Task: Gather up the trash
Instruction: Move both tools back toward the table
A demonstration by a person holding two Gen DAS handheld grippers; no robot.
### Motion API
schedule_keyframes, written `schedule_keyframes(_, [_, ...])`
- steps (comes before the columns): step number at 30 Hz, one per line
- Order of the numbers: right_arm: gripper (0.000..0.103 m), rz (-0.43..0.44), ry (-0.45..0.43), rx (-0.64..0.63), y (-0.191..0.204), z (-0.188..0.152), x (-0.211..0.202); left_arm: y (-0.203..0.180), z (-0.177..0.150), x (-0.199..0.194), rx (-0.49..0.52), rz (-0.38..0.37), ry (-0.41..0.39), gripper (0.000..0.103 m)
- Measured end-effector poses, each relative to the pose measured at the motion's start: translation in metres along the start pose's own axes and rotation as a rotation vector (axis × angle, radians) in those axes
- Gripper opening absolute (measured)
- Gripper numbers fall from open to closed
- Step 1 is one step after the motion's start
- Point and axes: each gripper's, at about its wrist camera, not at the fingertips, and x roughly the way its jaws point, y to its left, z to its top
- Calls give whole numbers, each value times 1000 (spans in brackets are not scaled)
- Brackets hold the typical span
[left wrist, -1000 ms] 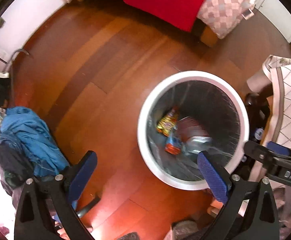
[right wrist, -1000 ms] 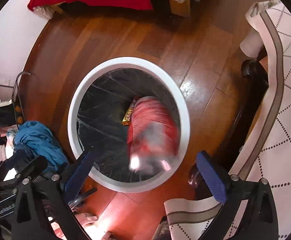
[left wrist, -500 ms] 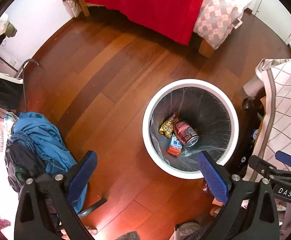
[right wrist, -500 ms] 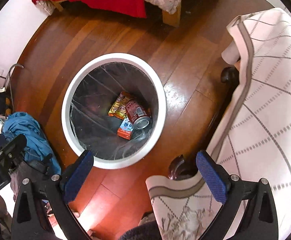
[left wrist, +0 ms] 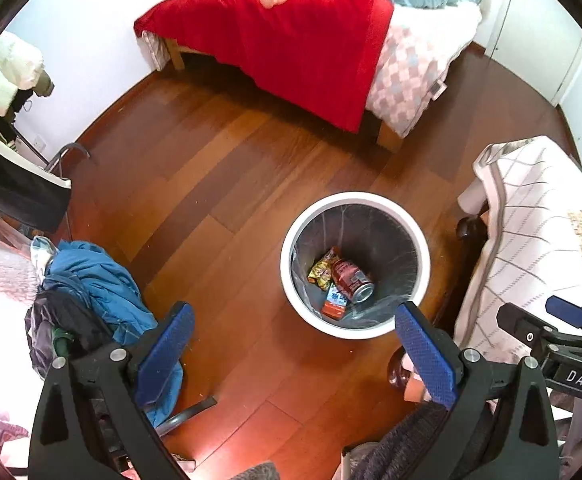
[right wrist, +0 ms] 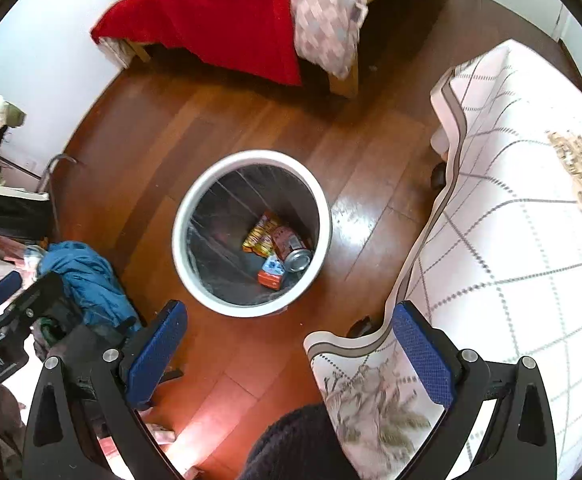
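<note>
The white letters "DAS" stand on the black body of the right tongs (left wrist: 563, 320), seen at the right edge of the left wrist view. In the right wrist view the black body of the left tongs (right wrist: 1, 300) at the left edge carries white lettering too, but it is cut off and skewed and cannot be read for sure. The can (left wrist: 352, 280), the wrapper (left wrist: 320, 269) and the small carton (left wrist: 336, 303) in the bin (left wrist: 287, 240) all bear print, yet it is too small and blurred to make out in either view.
</note>
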Motion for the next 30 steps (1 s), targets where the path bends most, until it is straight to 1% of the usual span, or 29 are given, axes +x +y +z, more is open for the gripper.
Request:
schedule_keyframes(7, [103,70,-93,-4,1,-17,-69,-12,-8,-55,17,-20,-70,102])
schedule_keyframes(10, [103,121,-134,16,-6,-25,-101,-27,-11,-83,39,7,-112,102])
schedule_keyframes(11, [103,152,-151,35,-12,-29,-114,-31,-12,-90,42,14,-119,102])
schedule_keyframes(12, [103,174,-163,54,-18,-33,-124,-38,-12,-97,47,9,-129,102])
schedule_keyframes(14, [103,209,-191,92,-33,-41,-145,-58,-14,-108,64,-32,-155,102])
schedule_keyframes(15, [103,215,-209,115,-43,-47,-156,-65,-15,-110,73,-43,-159,102])
schedule_keyframes(17, [103,209,-236,153,-64,-57,-173,-97,-20,-110,115,-67,-167,102])
schedule_keyframes(19, [103,187,-266,216,-98,-73,-193,-129,-27,-104,159,-90,-158,102])
schedule_keyframes(22, [103,93,-283,328,-162,-104,-213,-191,-42,-86,247,-144,-130,102])
schedule_keyframes(23, [103,69,-282,356,-178,-112,-216,-214,-49,-78,281,-161,-118,102])
schedule_keyframes(25, [103,-14,-268,460,-236,-142,-226,-260,-62,-63,344,-188,-93,102])
schedule_keyframes(26, [103,-41,-263,490,-253,-152,-227,-279,-68,-58,369,-201,-84,102])
schedule_keyframes(27, [103,-82,-258,534,-278,-166,-230,-310,-77,-51,411,-217,-66,102])
schedule_keyframes(28, [103,-137,-245,596,-311,-186,-232,-330,-84,-45,442,-228,-50,102])
schedule_keyframes(30, [103,-194,-231,680,-360,-213,-234,-375,-101,-35,509,-257,-21,102])
